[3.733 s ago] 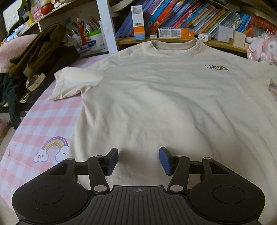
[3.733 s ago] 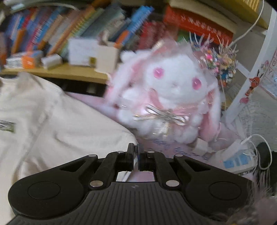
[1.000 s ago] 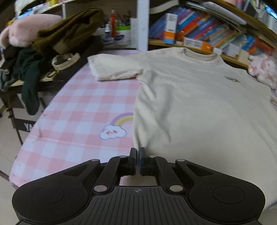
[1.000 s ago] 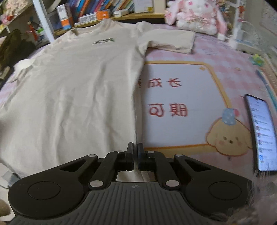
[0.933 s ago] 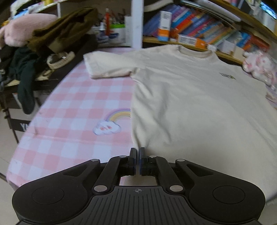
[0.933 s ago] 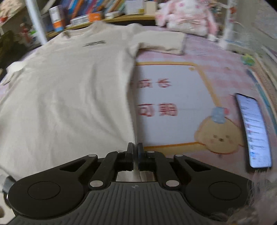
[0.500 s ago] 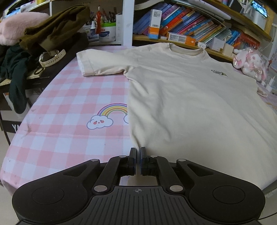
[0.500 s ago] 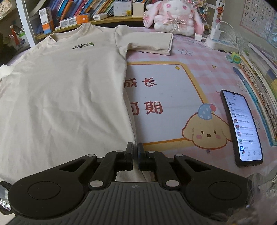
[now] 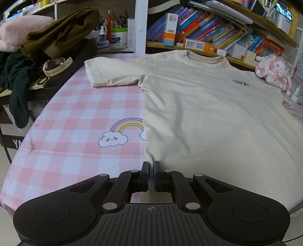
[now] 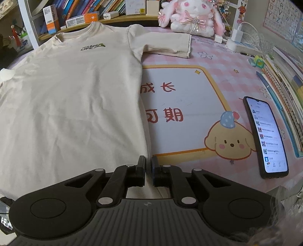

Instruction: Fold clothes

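Item: cream T-shirt (image 9: 208,113), lying face up and flat on the pink checked surface (image 9: 75,117), collar pointing away toward the bookshelf (image 9: 208,37), hem lying nearest the person, both short sleeves spreading out sideways. Long axis: running straight away from both grippers, hem to collar. Left gripper (image 9: 151,173): sitting at the shirt's near left hem corner, jaws standing almost fully closed, with a thin fold of cream cloth pinching between the pads. Right gripper (image 10: 148,166): sitting at the near right hem corner, jaws likewise all but closed on the cloth edge, the side seam running away from it up to the right sleeve (image 10: 166,45). Each hand is holding its own corner, so neither is nearer than the other; the whole body of the shirt is lying ahead of both. Judged next move: the hem likely travelling forward along that axis toward the collar, both corners needing to go evenly to keep the fold square. Bystanding items: phone (image 10: 265,136) lying screen up to the right, well apart from the shirt; plush rabbit (image 10: 191,17) sitting beyond the right sleeve; dark clothes heap (image 9: 47,43) resting off the left edge.
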### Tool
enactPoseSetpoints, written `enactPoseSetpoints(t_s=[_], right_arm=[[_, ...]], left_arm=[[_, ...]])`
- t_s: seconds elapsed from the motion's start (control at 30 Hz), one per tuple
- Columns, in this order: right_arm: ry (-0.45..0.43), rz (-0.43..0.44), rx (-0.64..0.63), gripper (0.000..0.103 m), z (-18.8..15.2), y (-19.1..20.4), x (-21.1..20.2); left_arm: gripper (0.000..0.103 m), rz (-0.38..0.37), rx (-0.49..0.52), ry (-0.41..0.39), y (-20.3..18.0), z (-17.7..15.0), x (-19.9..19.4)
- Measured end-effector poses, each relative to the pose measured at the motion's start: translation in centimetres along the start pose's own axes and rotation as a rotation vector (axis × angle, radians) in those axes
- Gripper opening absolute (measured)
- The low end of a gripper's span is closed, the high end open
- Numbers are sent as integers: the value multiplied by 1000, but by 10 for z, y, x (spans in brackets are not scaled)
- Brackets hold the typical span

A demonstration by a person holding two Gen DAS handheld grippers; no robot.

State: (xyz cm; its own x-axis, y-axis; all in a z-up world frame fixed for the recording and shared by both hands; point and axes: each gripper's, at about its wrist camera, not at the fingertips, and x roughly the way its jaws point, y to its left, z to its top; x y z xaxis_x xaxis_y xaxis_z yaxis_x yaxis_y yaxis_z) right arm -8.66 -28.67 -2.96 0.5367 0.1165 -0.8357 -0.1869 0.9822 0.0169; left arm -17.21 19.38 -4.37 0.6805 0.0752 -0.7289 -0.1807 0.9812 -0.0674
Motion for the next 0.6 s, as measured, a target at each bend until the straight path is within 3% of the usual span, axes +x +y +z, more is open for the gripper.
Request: enactPoseSetpoints(t_s=[0.6], right_arm=[[-9, -20, -10, 9, -4, 5, -4]], left_arm=[[8, 10, 10, -8, 0, 4, -4]])
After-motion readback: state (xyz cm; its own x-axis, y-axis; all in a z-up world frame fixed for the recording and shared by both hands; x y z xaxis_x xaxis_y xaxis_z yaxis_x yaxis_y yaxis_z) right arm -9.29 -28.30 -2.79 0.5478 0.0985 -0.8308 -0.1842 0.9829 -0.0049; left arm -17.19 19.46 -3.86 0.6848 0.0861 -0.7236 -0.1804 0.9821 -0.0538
